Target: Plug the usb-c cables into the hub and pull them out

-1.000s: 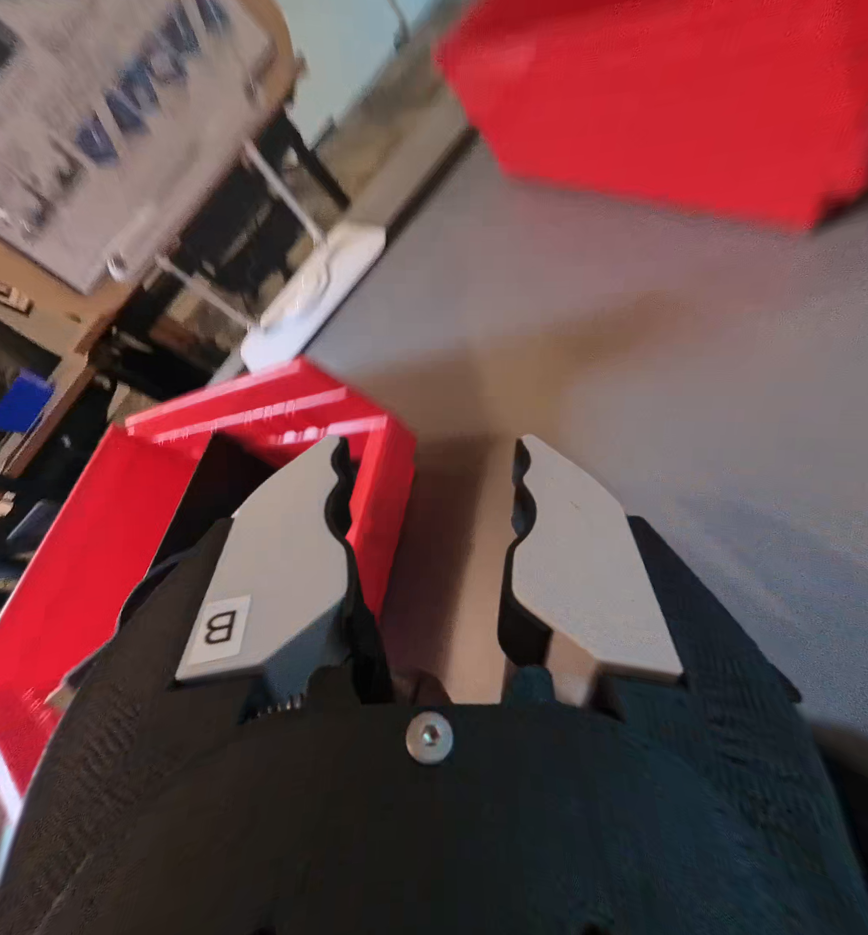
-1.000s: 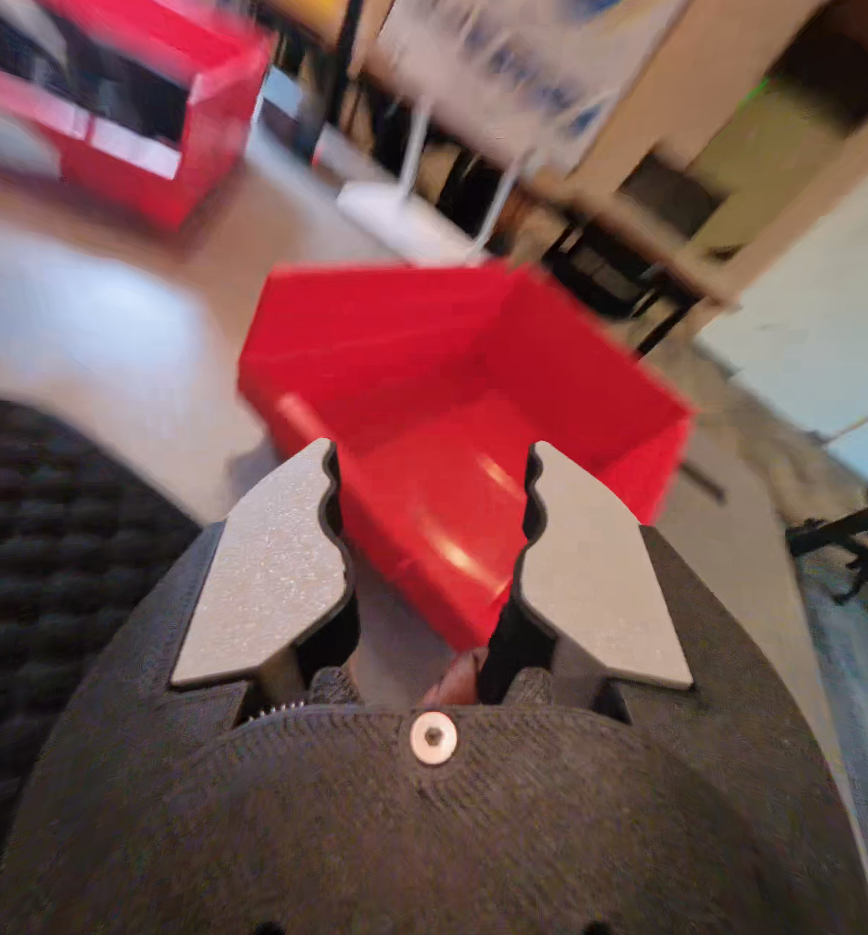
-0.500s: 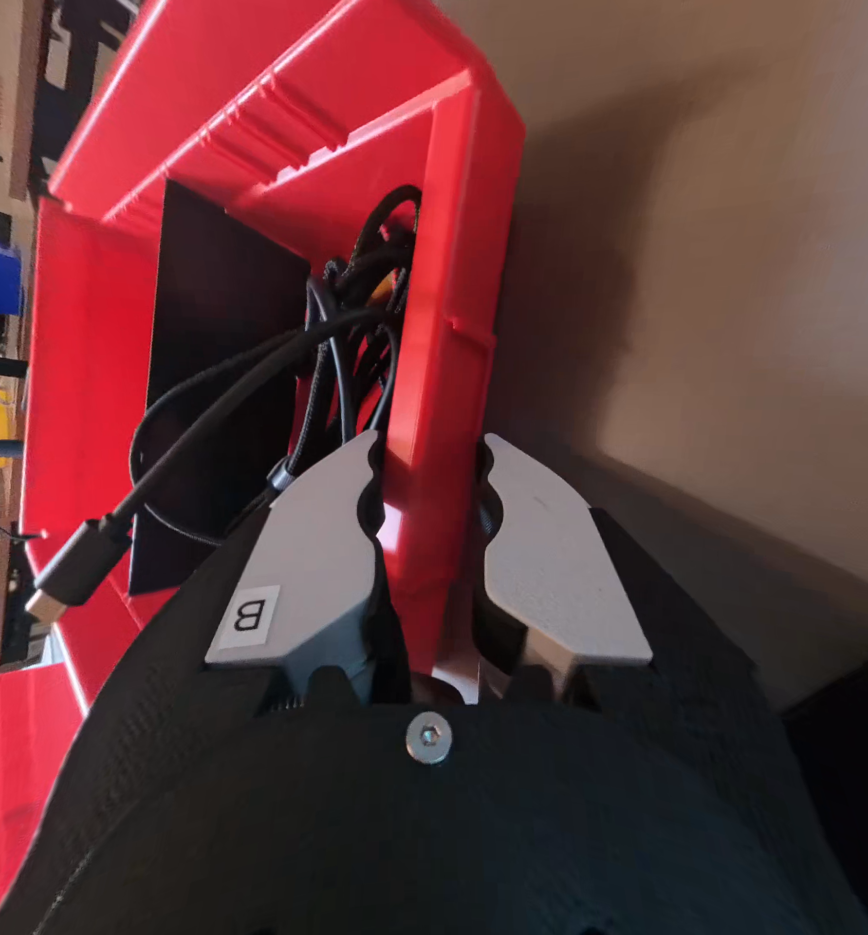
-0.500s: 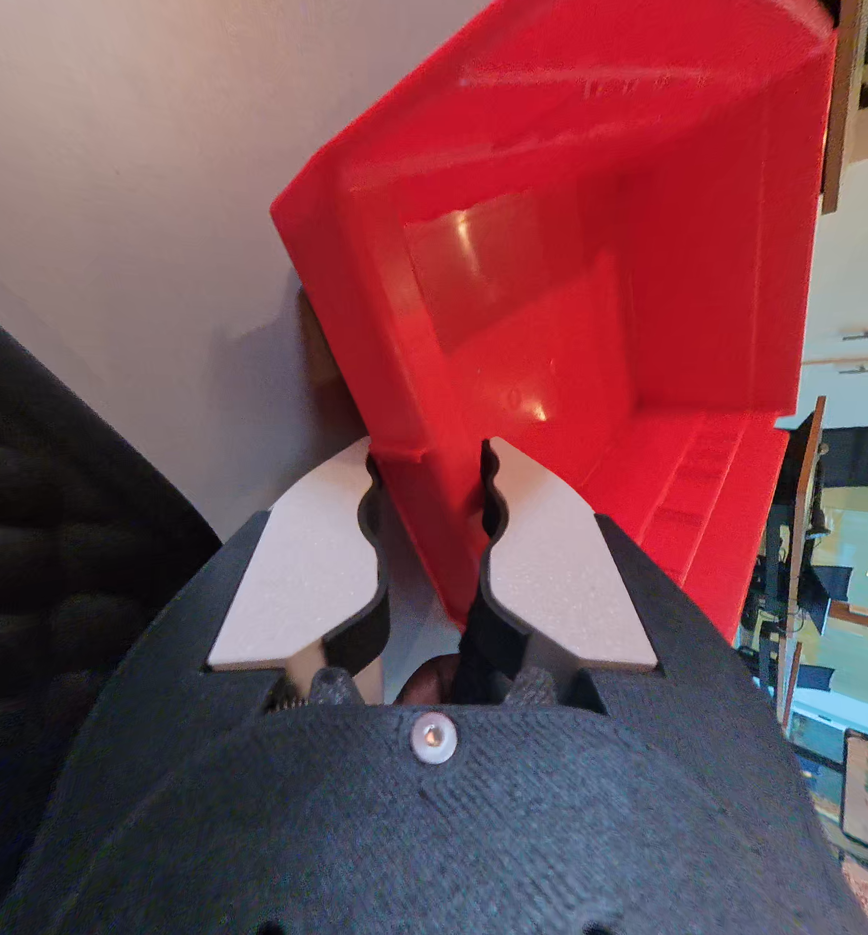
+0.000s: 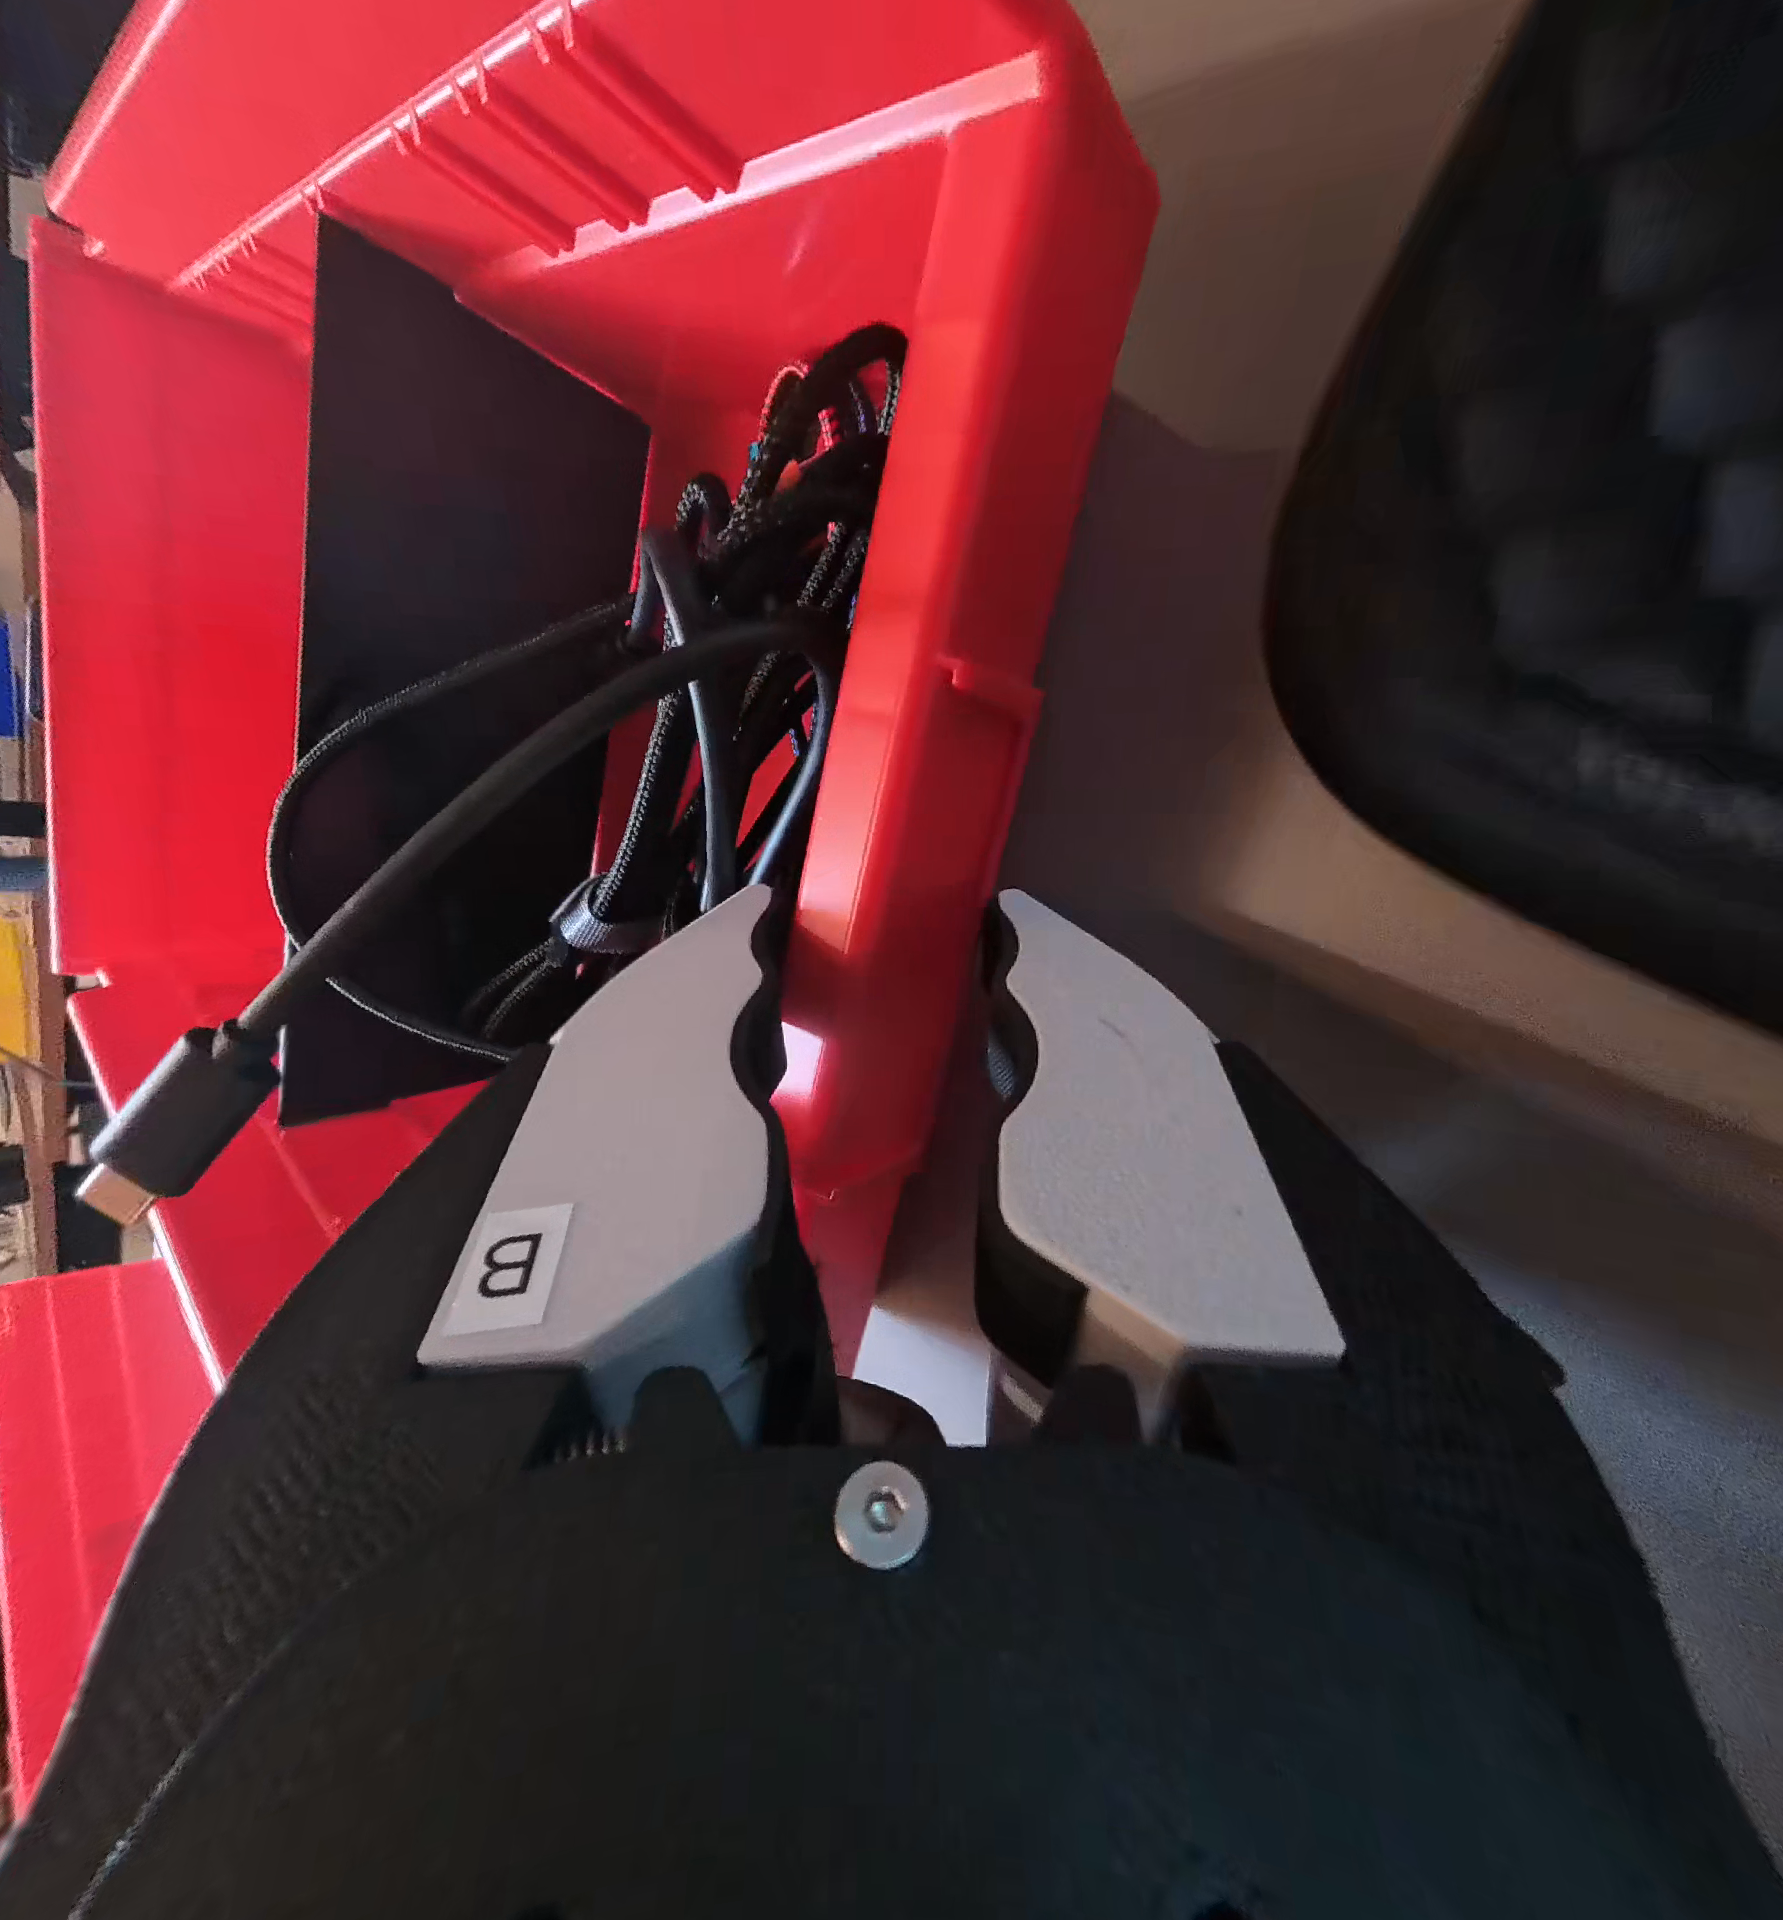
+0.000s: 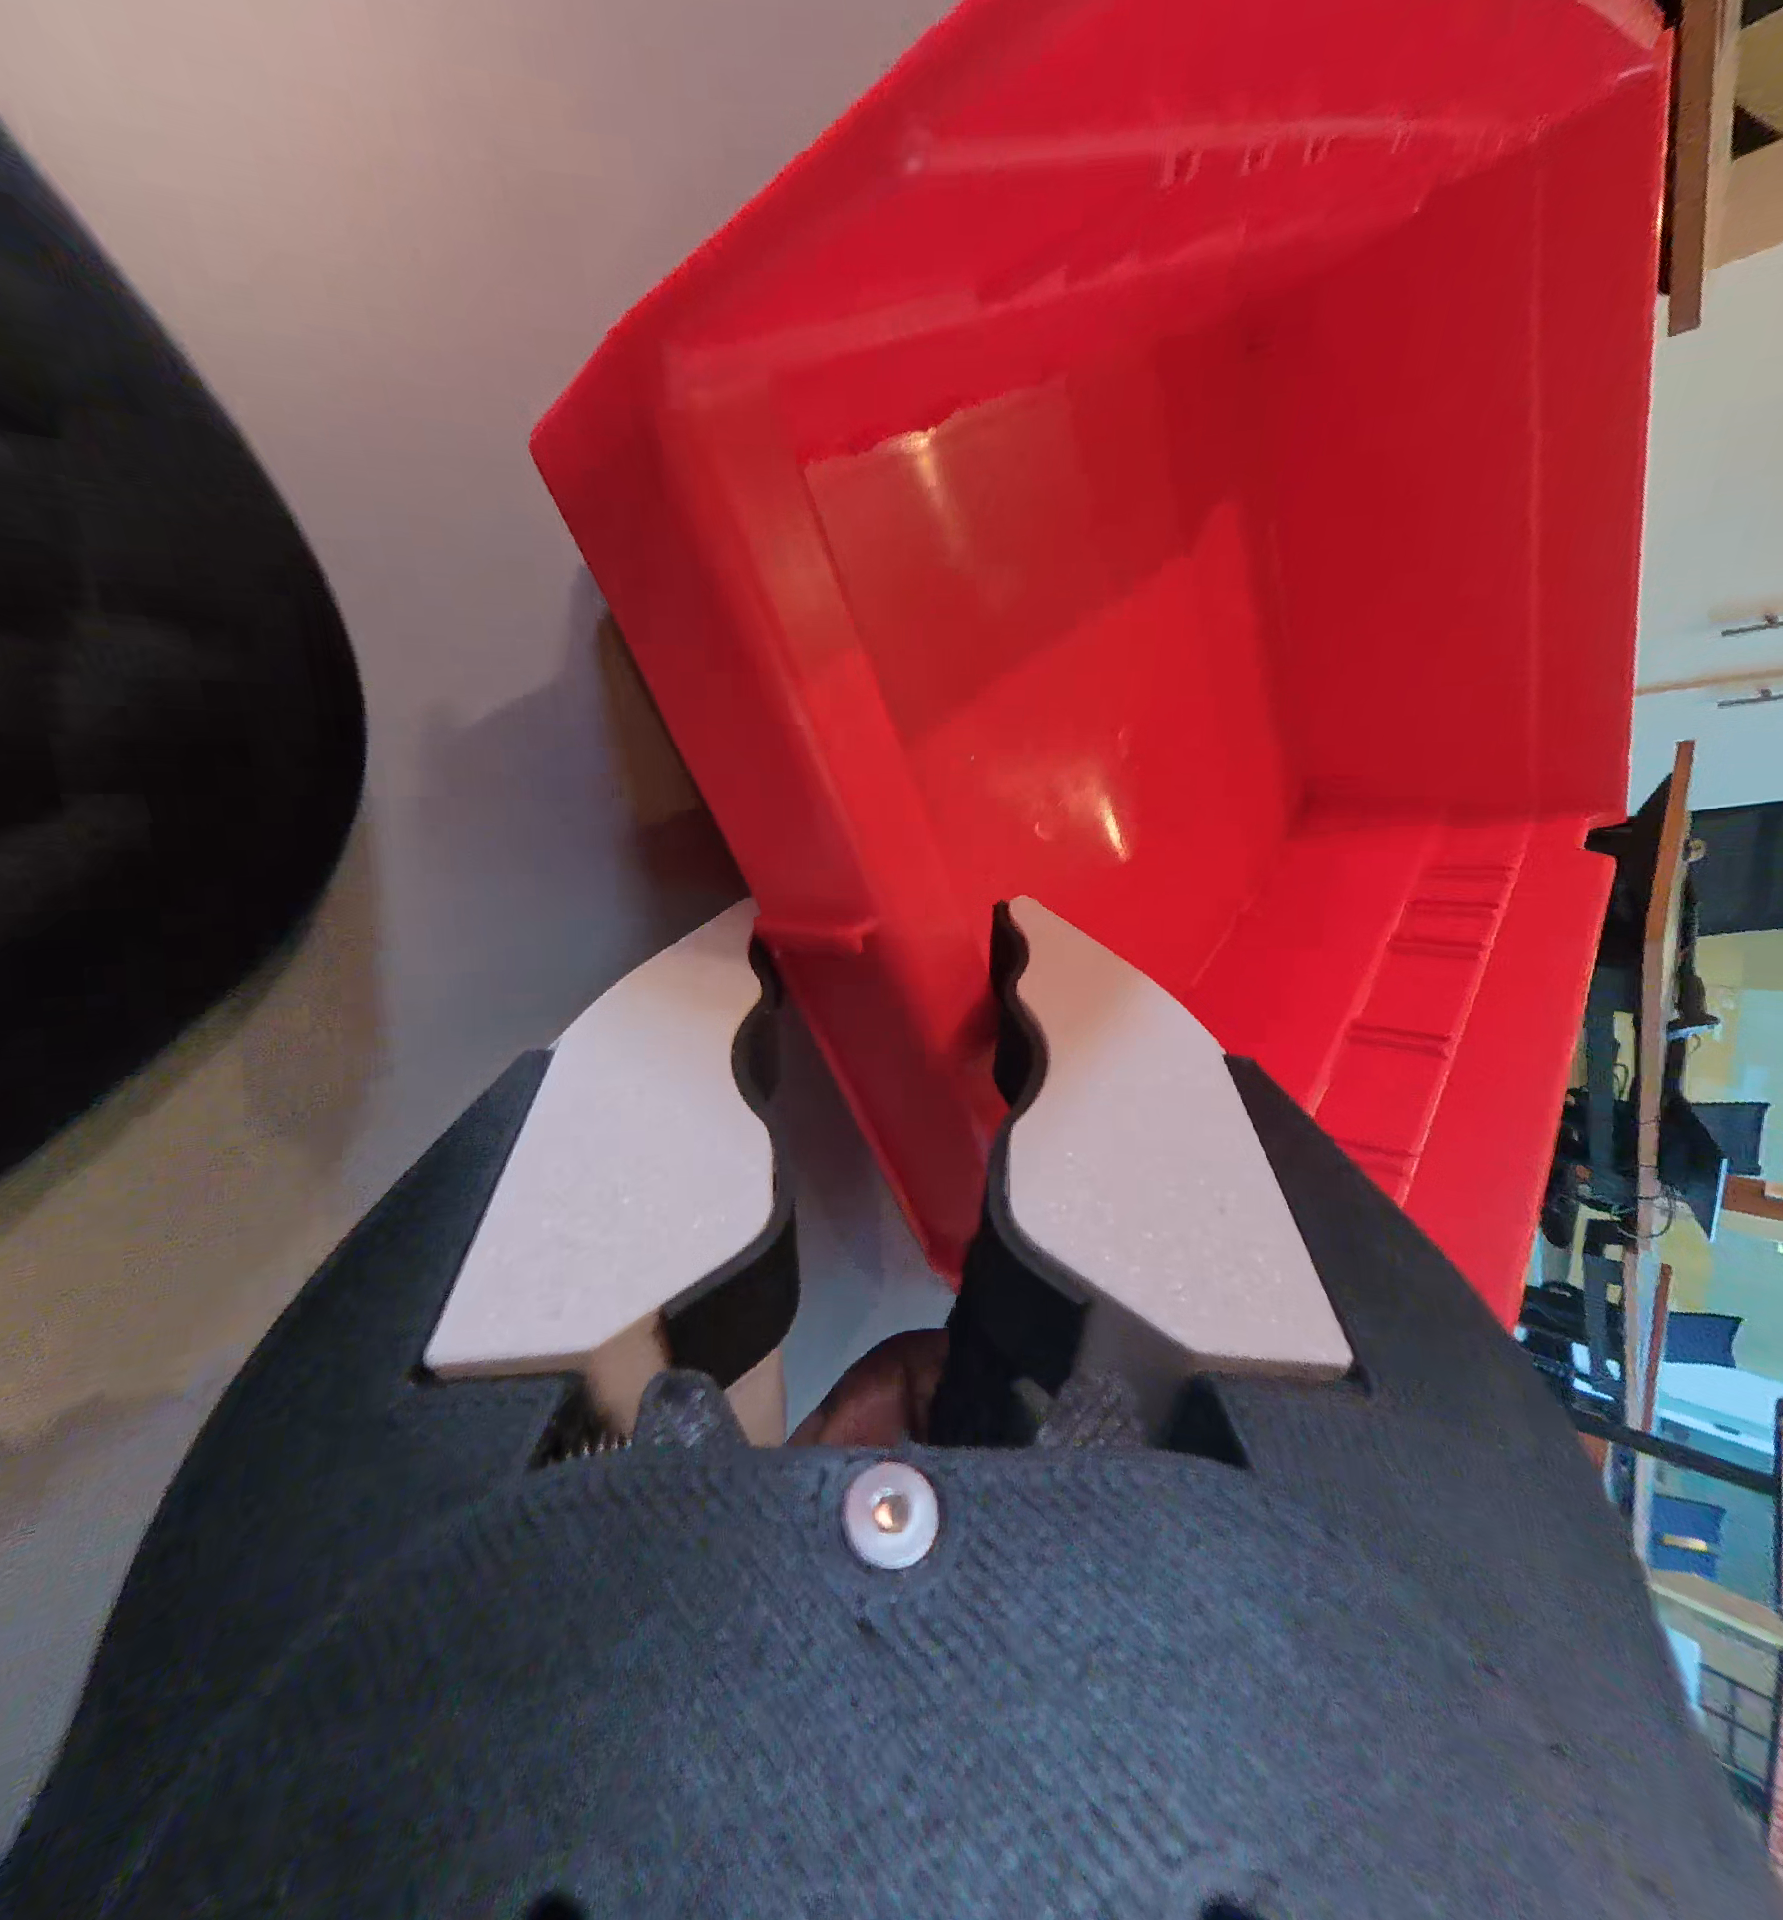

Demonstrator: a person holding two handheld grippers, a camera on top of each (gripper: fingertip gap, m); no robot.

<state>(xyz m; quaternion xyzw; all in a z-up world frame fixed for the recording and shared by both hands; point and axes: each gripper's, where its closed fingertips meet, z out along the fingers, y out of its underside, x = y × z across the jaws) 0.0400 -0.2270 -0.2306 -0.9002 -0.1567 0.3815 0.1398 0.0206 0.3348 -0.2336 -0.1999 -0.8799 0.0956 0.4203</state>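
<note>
The left gripper (image 5: 882,935) clamps the glossy red plastic wall of a bin (image 5: 1012,436). Inside it, braided and smooth black cables (image 5: 762,644) tangle beside a flat black sheet (image 5: 430,582); one plug (image 5: 165,1127) dangles past the bin's rim. Only the right view shows the right gripper (image 6: 882,935) pinching an empty bin (image 6: 1074,675). I cannot tell where the hub is.

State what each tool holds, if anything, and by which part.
Left tool: the red bin with cables, gripped by its side wall at the rim. Right tool: the empty red bin, gripped by its side wall near the corner.
</note>
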